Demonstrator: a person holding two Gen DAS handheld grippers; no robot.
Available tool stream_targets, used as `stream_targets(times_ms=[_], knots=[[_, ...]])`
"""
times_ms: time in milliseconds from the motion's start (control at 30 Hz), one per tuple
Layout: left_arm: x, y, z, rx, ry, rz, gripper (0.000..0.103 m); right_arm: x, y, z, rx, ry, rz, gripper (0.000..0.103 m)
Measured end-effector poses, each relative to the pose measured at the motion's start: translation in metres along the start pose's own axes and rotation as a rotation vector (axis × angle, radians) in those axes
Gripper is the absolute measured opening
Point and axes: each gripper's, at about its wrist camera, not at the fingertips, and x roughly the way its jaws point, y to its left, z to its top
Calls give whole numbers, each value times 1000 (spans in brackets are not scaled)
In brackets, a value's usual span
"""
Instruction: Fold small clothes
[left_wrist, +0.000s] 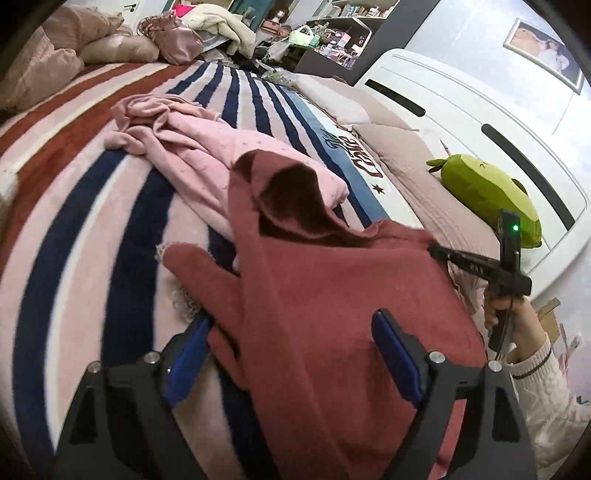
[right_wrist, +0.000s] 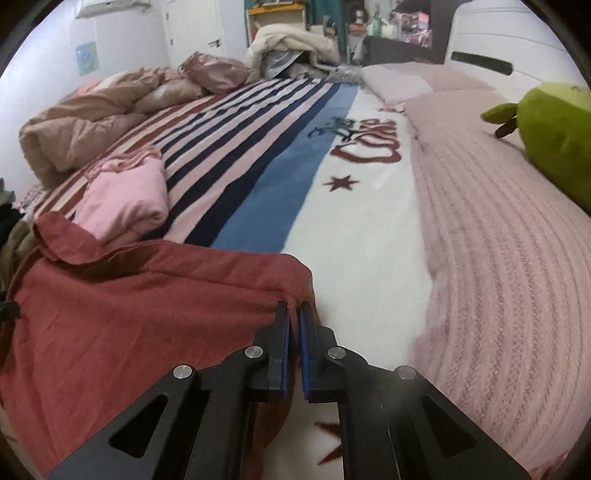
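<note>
A dark red garment (right_wrist: 122, 295) lies spread on a striped blanket (right_wrist: 240, 162) covering the bed, its corner pinched between the right gripper's (right_wrist: 295, 314) pressed-together jaws. The left gripper (left_wrist: 291, 343) hovers over it, jaws spread. A pink garment (left_wrist: 192, 144) lies beyond, a green plush toy (left_wrist: 484, 192) by the white headboard (left_wrist: 461, 122), cluttered shelves (left_wrist: 332, 33) behind.

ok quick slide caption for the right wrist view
Right gripper shut on a corner of the red garment on the striped blanket, pink garment behind.

Rumpled red garment (left_wrist: 314, 295) lies beside crumpled pink garment (left_wrist: 192, 147) on bed.
</note>
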Motion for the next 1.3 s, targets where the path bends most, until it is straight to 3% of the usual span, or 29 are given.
stream_targets(times_ms=[67, 133, 167, 200, 233, 267, 400, 433, 467, 533, 600, 667, 767, 800, 833, 900, 933, 1000, 1033, 1100, 1167, 1200, 1233, 1300], knots=[[7, -1, 1, 3, 13, -21, 77, -10, 1, -6, 16, -8, 15, 6], [14, -3, 2, 7, 30, -33, 71, -23, 2, -14, 31, -34, 47, 32], [18, -4, 2, 14, 38, -32, 64, -30, 3, -18, 37, -44, 62, 34], [21, -6, 2, 22, 44, -32, 55, -35, 4, -22, 39, -46, 74, 34], [22, -6, 2, 12, 48, -56, 19, -39, 6, -26, 35, -44, 84, 34], [22, -2, 4, -31, 49, -124, 17, -43, 9, -29, 31, -42, 91, 34], [8, 12, 8, -125, 4, -295, 16, -60, 17, -41, 18, -37, 142, 34], [11, 20, 9, -155, 15, -281, 18, -61, 19, -44, 18, -30, 153, 35], [15, 25, 9, -167, 34, -227, 27, -61, 20, -46, 17, -15, 164, 36], [17, 29, 8, -138, 70, -88, 45, -60, 23, -51, -4, 4, 158, 47], [6, 25, 9, -107, 51, -82, 53, -63, 28, -53, -41, -3, 125, 50], [-11, 16, 15, -53, -5, -26, 66, -66, 31, -50, -62, -11, 127, 50], [-25, 4, 34, 8, -58, -22, 66, -67, 42, -38, -88, -25, 163, 47], [-24, 0, 40, 18, -58, -33, 66, -67, 49, -33, -101, -33, 177, 40], [-19, -4, 46, 30, -40, -38, 66, -65, 53, -30, -107, -35, 189, 35], [2, -11, 54, 81, 31, -50, 66, -58, 60, -24, -98, -32, 218, 35], [15, -13, 58, 107, 67, -24, 61, -56, 63, -24, -91, -30, 227, 35], [36, -12, 64, 125, 103, 59, 35, -51, 67, -26, -80, -22, 251, 35], [41, -7, 71, 94, 89, 53, 17, -50, 68, -27, -76, -21, 257, 35], [36, 9, 84, 18, 4, 4, 14, -50, 65, -30, -67, -17, 257, 35], [35, 20, 95, -14, -85, 88, 14, -50, 60, -31, -52, -11, 251, 35], [38, 30, 101, -28, -98, 176, 14, -50, 56, -32, -42, -8, 246, 35], [43, 38, 105, -50, -84, 198, 16, -50, 53, -32, -37, -5, 241, 35], [50, 52, 106, -103, -50, 145, 19, -50, 46, -34, -23, 0, 226, 35]])
